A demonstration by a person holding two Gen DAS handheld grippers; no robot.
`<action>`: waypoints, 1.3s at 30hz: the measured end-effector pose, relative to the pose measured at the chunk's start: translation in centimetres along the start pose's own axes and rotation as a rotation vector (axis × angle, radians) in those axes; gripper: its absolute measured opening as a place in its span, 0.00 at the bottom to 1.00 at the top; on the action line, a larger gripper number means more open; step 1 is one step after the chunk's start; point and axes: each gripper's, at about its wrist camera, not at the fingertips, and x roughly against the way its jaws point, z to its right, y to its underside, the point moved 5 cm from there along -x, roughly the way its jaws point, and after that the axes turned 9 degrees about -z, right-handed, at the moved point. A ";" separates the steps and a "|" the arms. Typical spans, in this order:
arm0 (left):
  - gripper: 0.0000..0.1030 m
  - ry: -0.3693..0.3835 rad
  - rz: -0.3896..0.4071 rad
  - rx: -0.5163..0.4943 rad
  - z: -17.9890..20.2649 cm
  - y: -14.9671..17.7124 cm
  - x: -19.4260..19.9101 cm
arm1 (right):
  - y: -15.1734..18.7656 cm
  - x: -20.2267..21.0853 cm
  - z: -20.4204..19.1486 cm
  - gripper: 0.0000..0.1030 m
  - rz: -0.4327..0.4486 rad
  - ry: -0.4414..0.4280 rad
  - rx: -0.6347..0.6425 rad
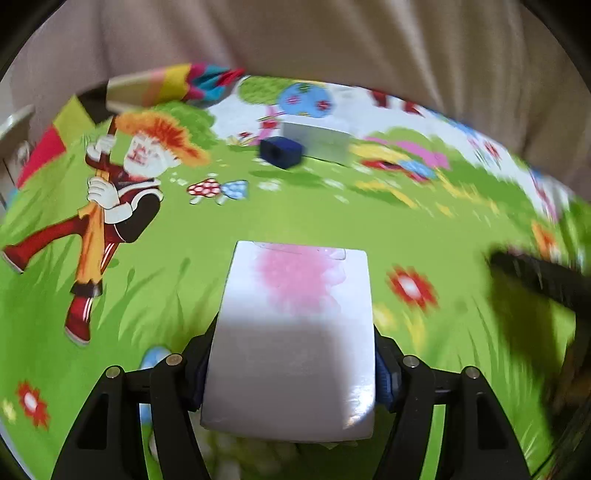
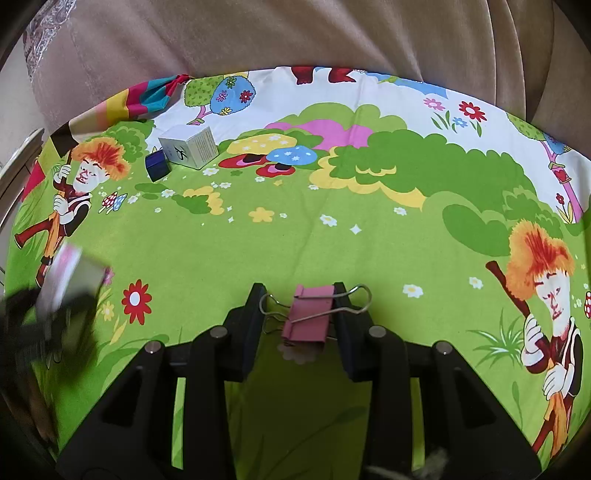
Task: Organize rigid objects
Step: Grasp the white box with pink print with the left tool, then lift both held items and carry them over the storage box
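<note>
My left gripper [image 1: 291,373] is shut on a white box with a pink print [image 1: 295,332] and holds it above the green cartoon cloth [image 1: 207,229]. It shows blurred at the left of the right wrist view [image 2: 70,273]. My right gripper [image 2: 299,317] is shut on a pink binder clip [image 2: 308,317], its wire handles sticking out between the fingers. A white box [image 2: 190,146] and a small dark blue block [image 2: 158,166] sit side by side at the far left of the cloth; in the left wrist view they are the white box [image 1: 317,140] and blue block [image 1: 281,150].
The printed cloth [image 2: 332,229] covers the whole work surface. A beige curtain or cushion [image 2: 295,33] rises behind its far edge. A bunched striped fold of fabric [image 2: 144,99] lies at the far left corner. The right gripper appears as a dark blur [image 1: 539,280].
</note>
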 end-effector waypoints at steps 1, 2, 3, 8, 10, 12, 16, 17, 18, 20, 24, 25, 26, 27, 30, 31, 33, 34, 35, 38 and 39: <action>0.65 0.024 0.000 -0.013 0.5 0.4 0.2 | 0.0 0.0 -0.1 0.39 0.000 0.003 0.002; 0.65 0.025 -0.002 -0.011 1.2 -0.3 -0.5 | 0.1 0.0 -0.1 0.39 -0.001 0.008 0.005; 0.66 0.031 -0.003 -0.004 1.0 -0.6 -0.6 | 0.0 0.0 -0.1 0.39 -0.001 0.009 0.006; 0.66 0.039 0.003 0.021 1.0 0.1 0.0 | -0.1 0.0 0.1 0.39 0.001 0.002 -0.001; 0.65 0.038 0.004 0.029 1.1 0.5 0.3 | -0.1 0.2 0.3 0.39 0.008 -0.010 -0.010; 0.65 0.045 -0.006 0.073 0.7 1.1 0.8 | 0.2 1.5 0.9 0.39 0.068 -0.060 -0.056; 0.65 0.151 0.119 0.141 0.9 4.1 6.8 | 4.2 7.8 0.7 0.39 0.230 -0.064 -0.164; 0.65 0.157 0.155 0.126 1.3 4.6 8.2 | 5.9 10.1 0.4 0.39 0.280 -0.060 -0.171; 0.65 0.156 0.220 0.094 2.0 5.2 10.6 | 7.1 11.9 0.1 0.39 0.319 -0.050 -0.163; 0.65 0.135 0.318 0.058 2.7 5.8 14.3 | 9.1 15.7 -0.6 0.39 0.394 -0.014 -0.129; 0.65 0.142 0.563 0.032 3.6 6.4 23.6 | 11.0 25.5 -1.6 0.39 0.607 0.041 -0.088; 0.65 0.139 0.612 0.022 4.0 6.3 25.5 | 11.1 27.4 -1.8 0.39 0.651 0.050 -0.078; 0.65 0.135 0.652 0.010 4.3 6.4 27.0 | 11.2 29.3 -2.0 0.39 0.695 0.061 -0.066; 0.65 0.129 0.685 -0.001 4.6 6.3 28.4 | 11.3 31.3 -2.3 0.39 0.745 0.073 -0.053; 0.66 0.124 0.738 -0.025 5.2 6.4 30.6 | 11.8 35.7 -3.4 0.39 0.866 0.105 -0.010; 0.66 0.132 0.742 -0.027 5.3 6.4 30.9 | 12.0 36.7 -3.9 0.39 0.894 0.113 0.005; 0.66 0.132 0.733 -0.029 5.4 6.2 31.1 | 12.2 37.7 -4.7 0.39 0.919 0.124 0.026; 0.66 0.131 0.727 -0.028 5.3 6.2 31.1 | 12.4 37.8 -4.9 0.39 0.924 0.127 0.031; 0.66 0.129 0.727 -0.027 5.2 6.2 31.0 | 12.5 37.9 -5.3 0.39 0.927 0.131 0.036; 0.66 0.108 0.754 -0.021 4.5 6.7 31.7 | 12.8 38.2 -6.1 0.39 0.956 0.149 0.048; 0.66 0.101 0.766 -0.020 4.3 6.7 32.0 | 13.0 38.5 -6.1 0.39 0.969 0.152 0.052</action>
